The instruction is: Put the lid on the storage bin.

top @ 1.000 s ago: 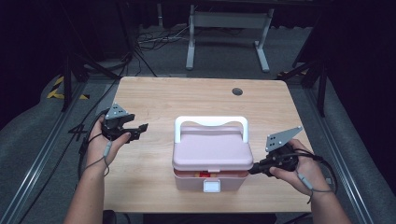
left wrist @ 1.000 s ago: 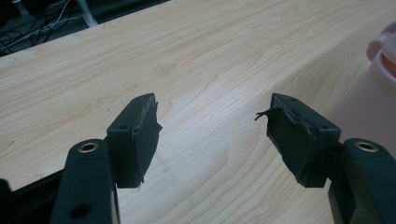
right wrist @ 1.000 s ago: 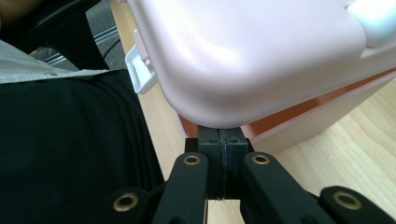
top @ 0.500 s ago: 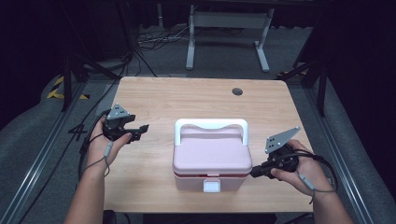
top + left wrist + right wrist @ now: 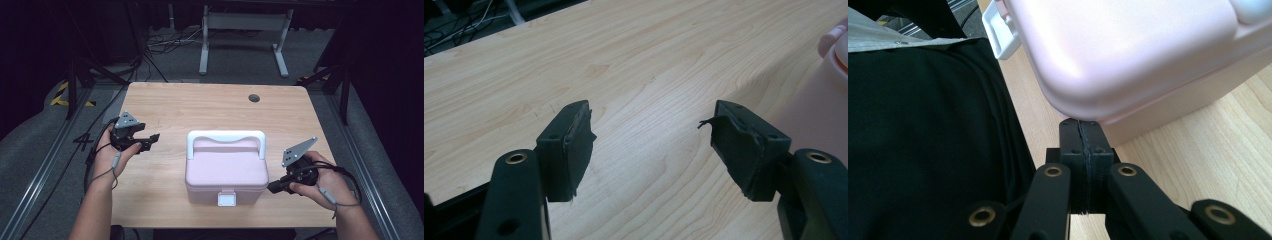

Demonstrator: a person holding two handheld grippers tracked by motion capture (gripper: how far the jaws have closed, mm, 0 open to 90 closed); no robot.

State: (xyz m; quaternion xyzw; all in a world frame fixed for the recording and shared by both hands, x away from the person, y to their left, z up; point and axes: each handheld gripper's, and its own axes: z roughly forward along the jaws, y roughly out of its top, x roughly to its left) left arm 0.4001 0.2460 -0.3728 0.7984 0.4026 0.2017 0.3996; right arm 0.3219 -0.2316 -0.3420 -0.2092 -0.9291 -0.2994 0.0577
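Note:
A pink lidded box (image 5: 226, 170) with a white handle (image 5: 226, 137) and a white front latch (image 5: 227, 200) stands at the middle front of the wooden table (image 5: 200, 107). My left gripper (image 5: 152, 141) hovers left of the box, held in a hand. Its jaws are open with nothing between them (image 5: 651, 117), and the box's edge (image 5: 824, 80) lies to their right. My right gripper (image 5: 271, 188) is shut on nothing. Its tips (image 5: 1081, 125) rest against the lid seam at the near right corner of the box (image 5: 1128, 45), with the latch (image 5: 998, 30) farther off.
A small round grommet (image 5: 254, 98) sits near the table's far edge. A white metal frame (image 5: 245, 30) and cables (image 5: 155, 45) lie on the floor beyond. The person's dark clothing (image 5: 923, 140) is close beside the right gripper.
A second ago something red showed under the lid's front edge. The lid has since settled down and the red is hidden. Both hands have kept their places.

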